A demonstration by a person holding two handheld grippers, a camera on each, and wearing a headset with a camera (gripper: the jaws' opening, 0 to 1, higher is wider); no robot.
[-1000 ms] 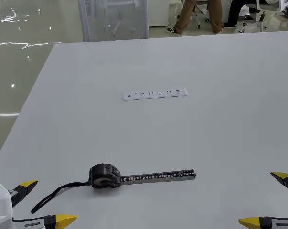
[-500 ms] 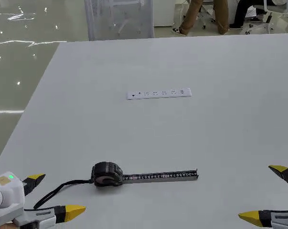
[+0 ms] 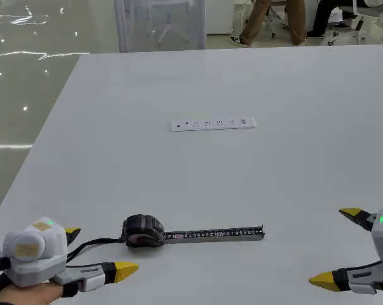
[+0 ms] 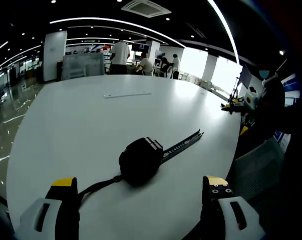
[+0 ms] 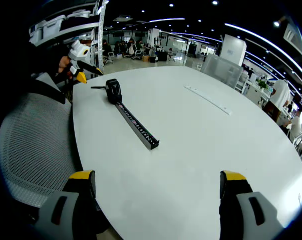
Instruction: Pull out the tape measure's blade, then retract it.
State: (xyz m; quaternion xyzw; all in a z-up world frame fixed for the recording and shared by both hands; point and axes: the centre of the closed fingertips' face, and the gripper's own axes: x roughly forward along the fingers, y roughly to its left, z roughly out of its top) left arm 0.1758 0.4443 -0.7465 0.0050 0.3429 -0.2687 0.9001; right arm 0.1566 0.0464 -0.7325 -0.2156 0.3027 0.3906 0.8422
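Black tape measure [image 3: 141, 230]; perhaps pale-grey table [image 3: 178, 178]

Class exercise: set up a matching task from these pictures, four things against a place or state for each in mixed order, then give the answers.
Things:
1. blade
2. power strip
3. left hand-held gripper
4. right hand-held gripper

Place or state:
A. open, beside the black case
B. white, farther up the table
C. pulled out, lying flat
D. open, off the blade's free end

Pairs: 1-C, 2-B, 3-A, 4-D

Our white table [image 3: 305, 159]
On it we see a tape measure [image 3: 142, 230], blade [image 3: 213, 234] out, and a power strip [image 3: 213, 123] beyond.
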